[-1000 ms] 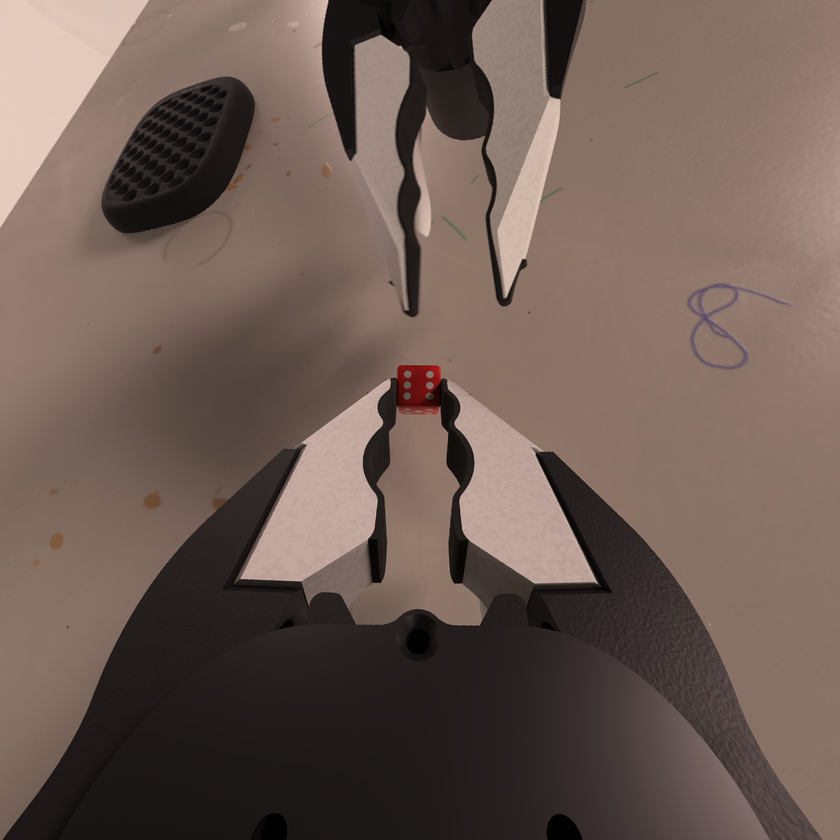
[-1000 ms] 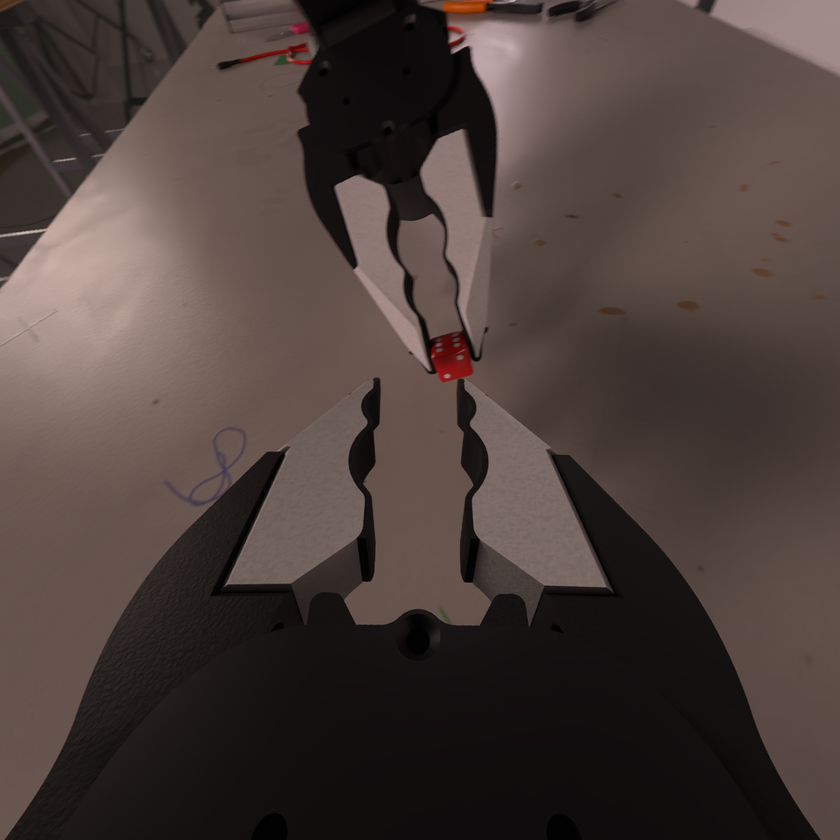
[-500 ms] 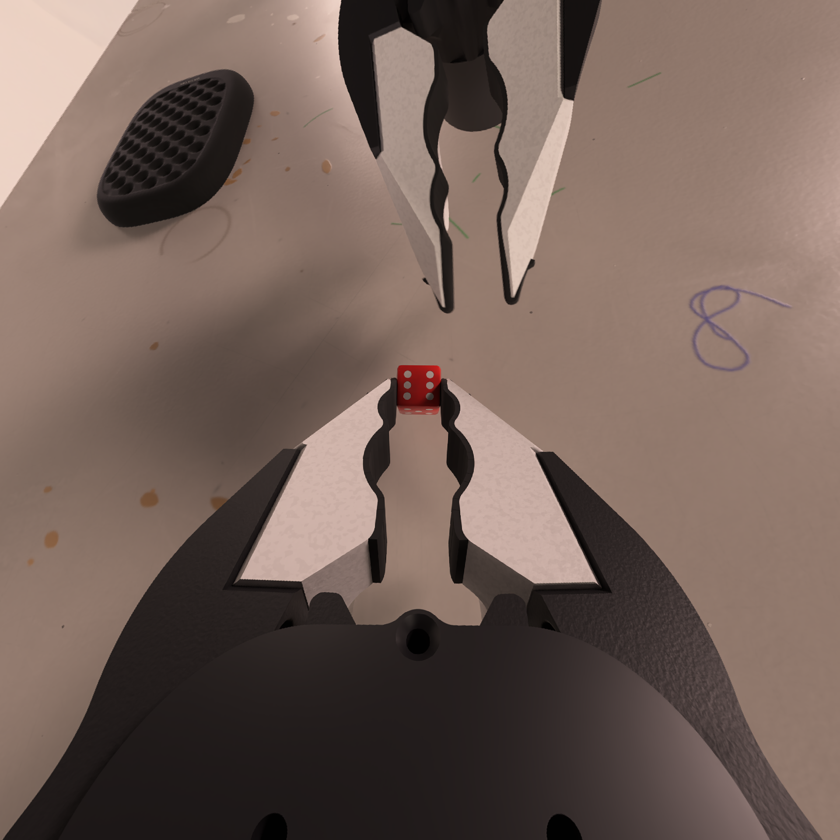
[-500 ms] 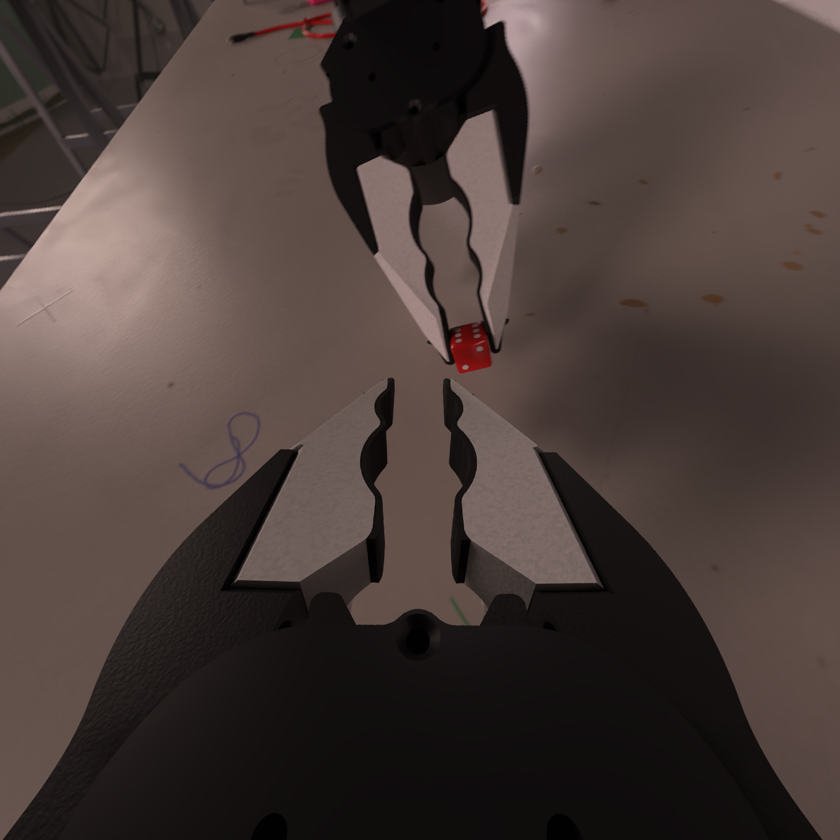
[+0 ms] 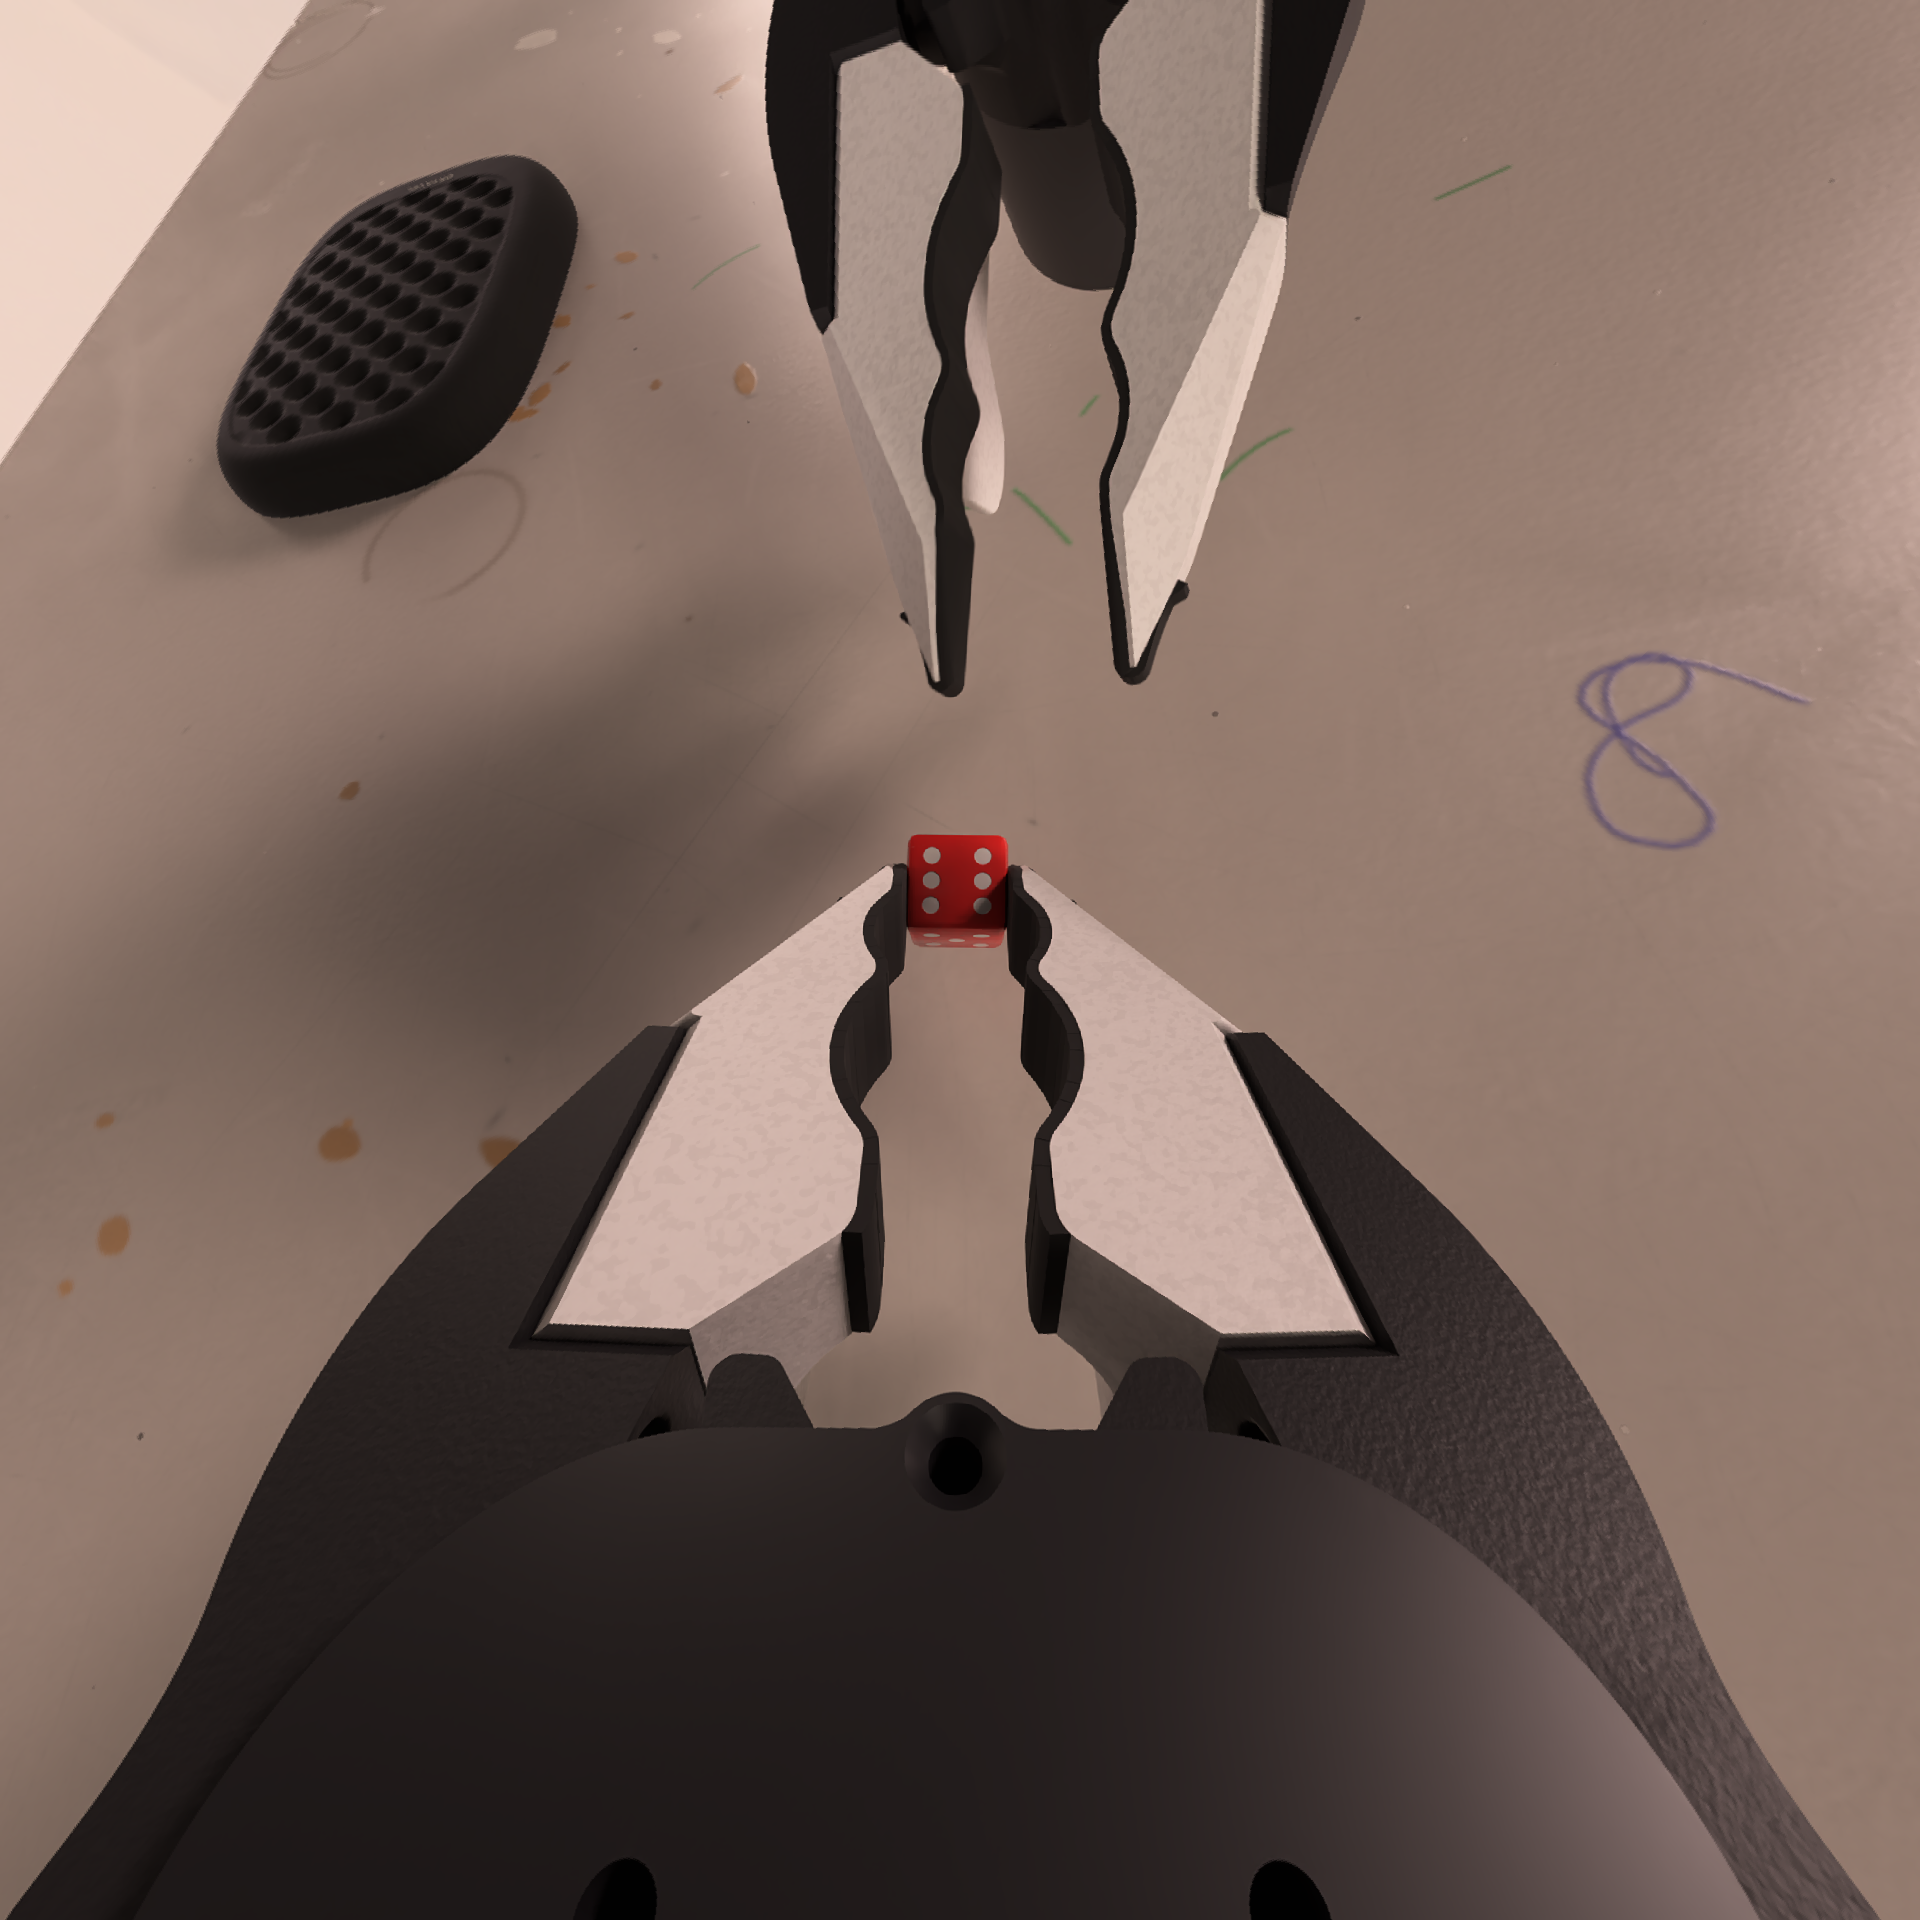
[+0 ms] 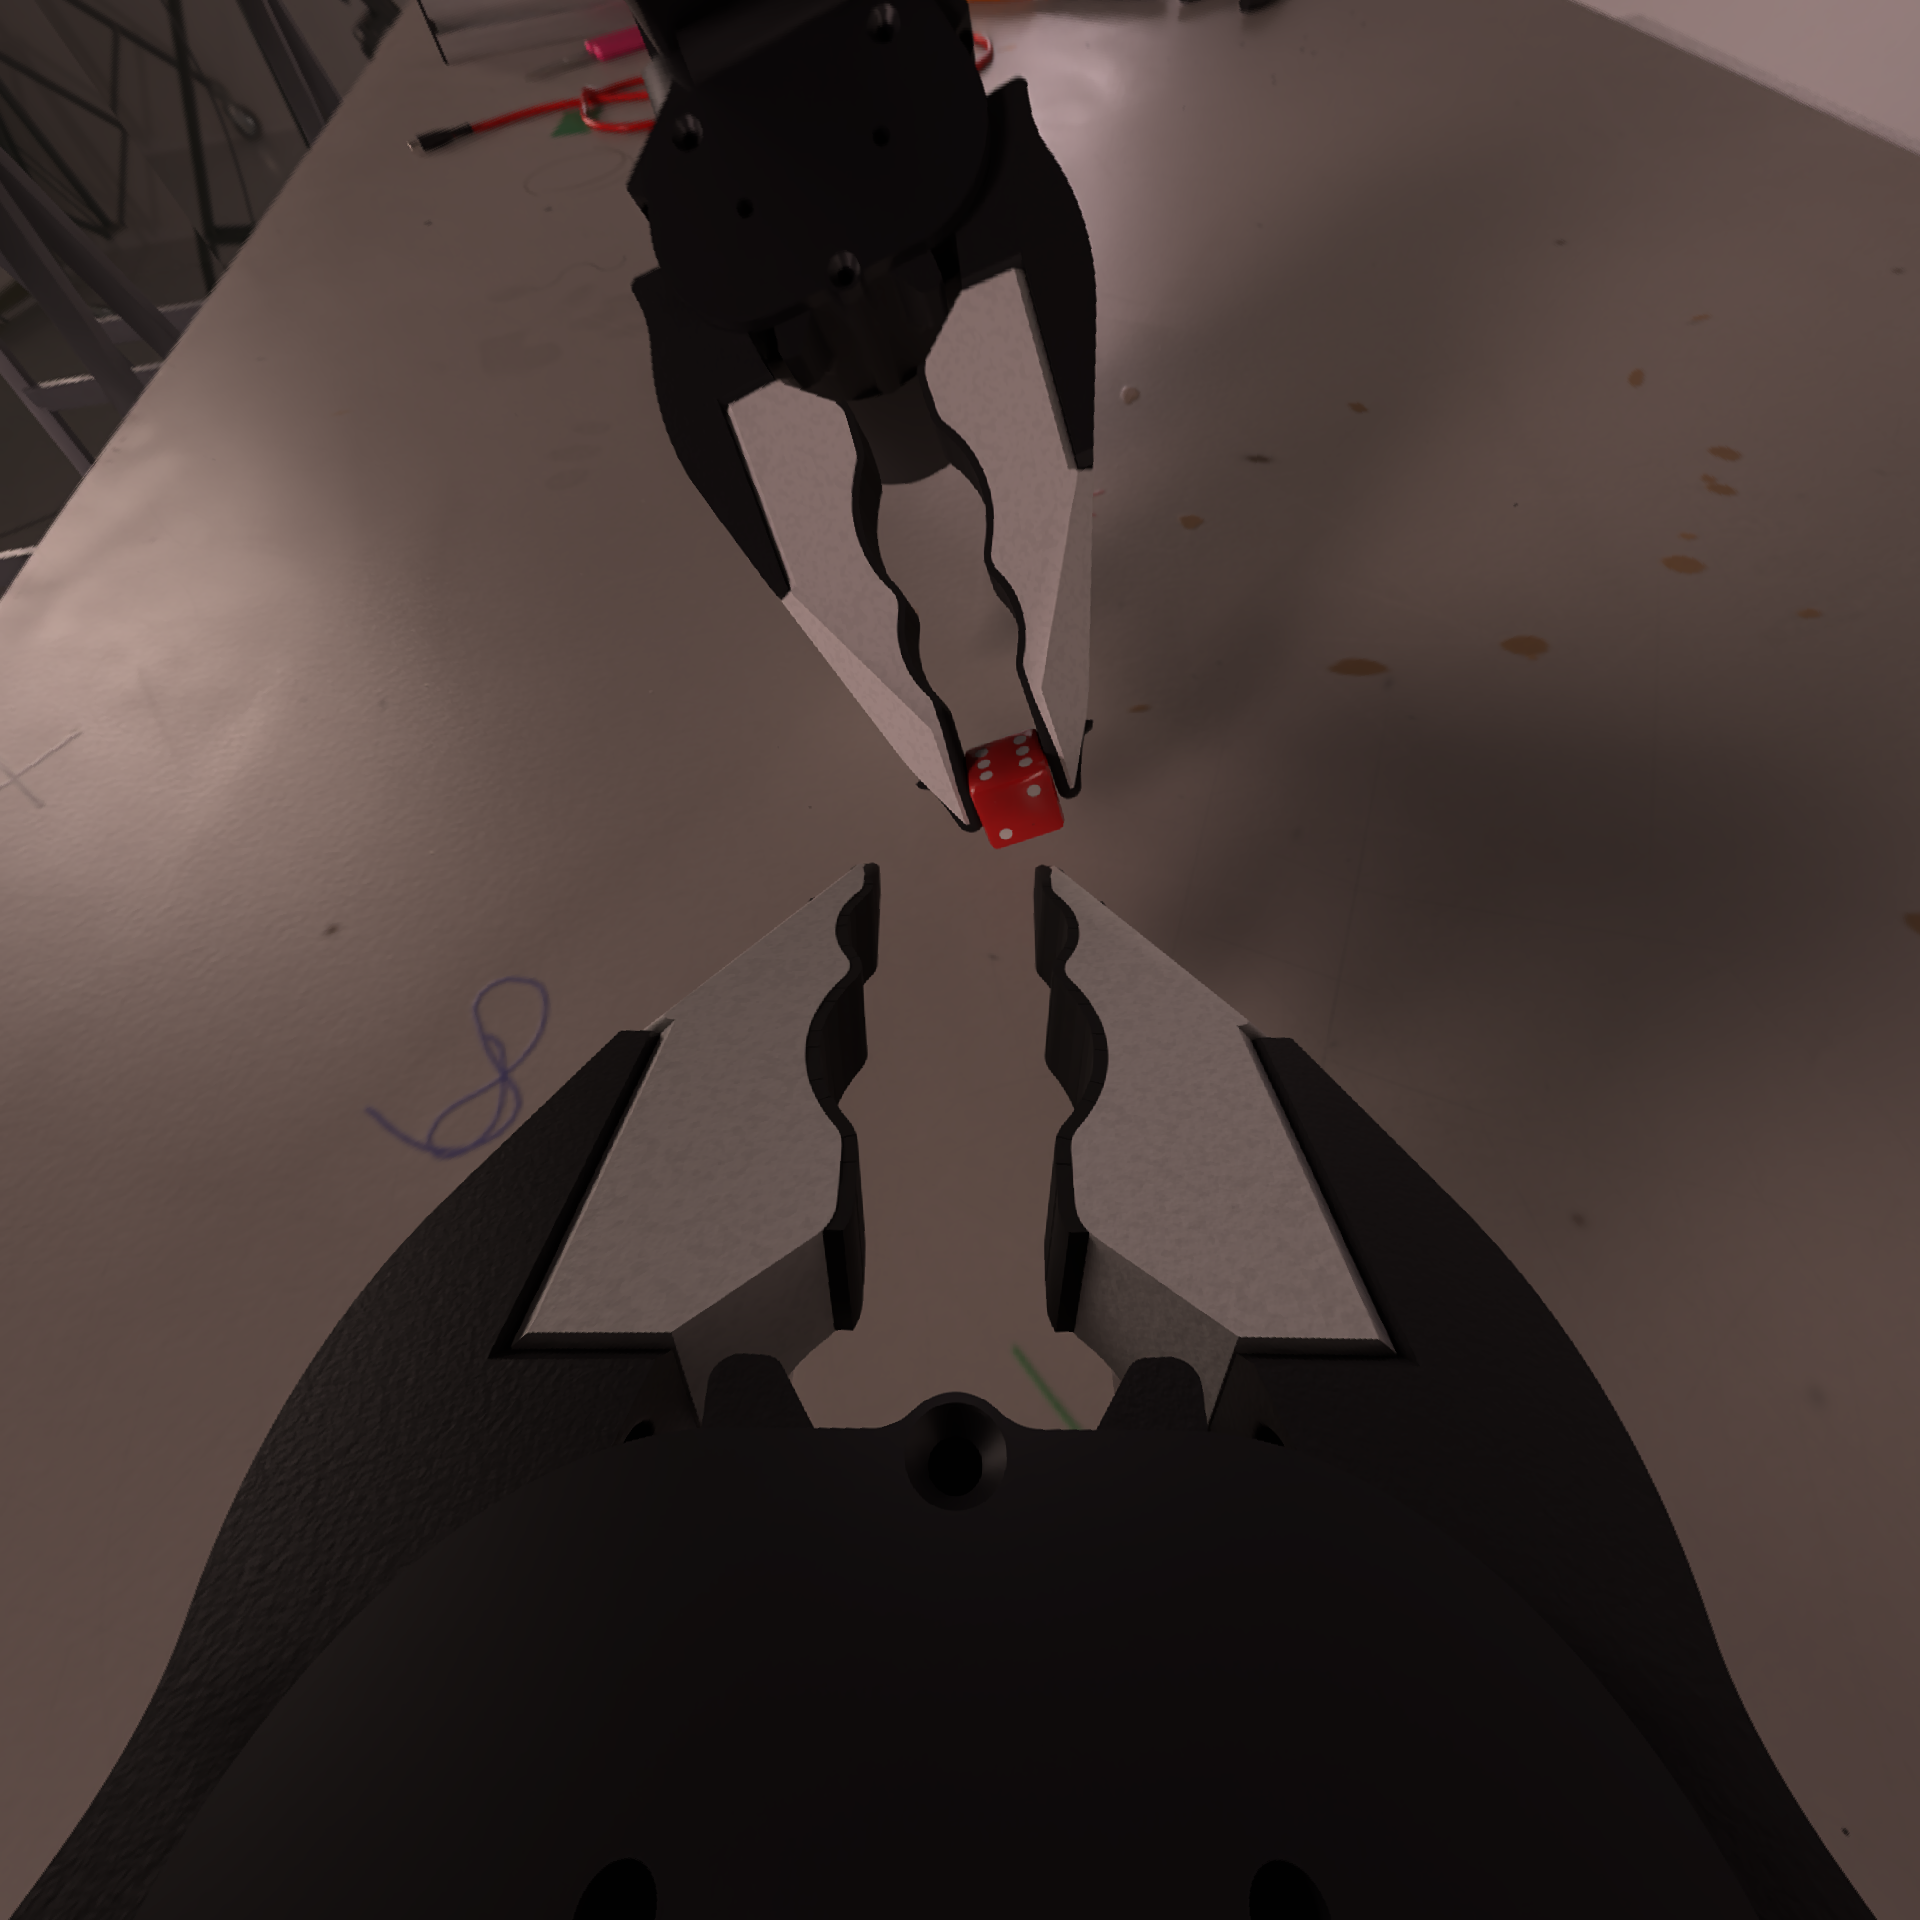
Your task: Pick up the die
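Observation:
A small red die (image 5: 957, 883) with white pips sits between the fingertips of my left gripper (image 5: 957, 881), which is shut on it just over the brown table. The right wrist view shows the same grip from the front: the die (image 6: 1013, 795) is pinched at the tips of the left gripper (image 6: 1016, 790). My right gripper (image 6: 956, 878) is open and empty, and points at the die from a short gap away. In the left wrist view the right gripper (image 5: 1039, 681) hangs beyond the die, tips down, apart from it.
A black perforated oval pad (image 5: 395, 332) lies at the far left near the table edge. A blue pen scribble (image 5: 1647, 748) marks the table to the right. A red cable (image 6: 582, 109) and tools lie at the table's far end. Orange stains dot the surface.
My left gripper stays shut on the die. My right gripper's jaws narrowed, then widened again, and it shifted sideways in front of the die.

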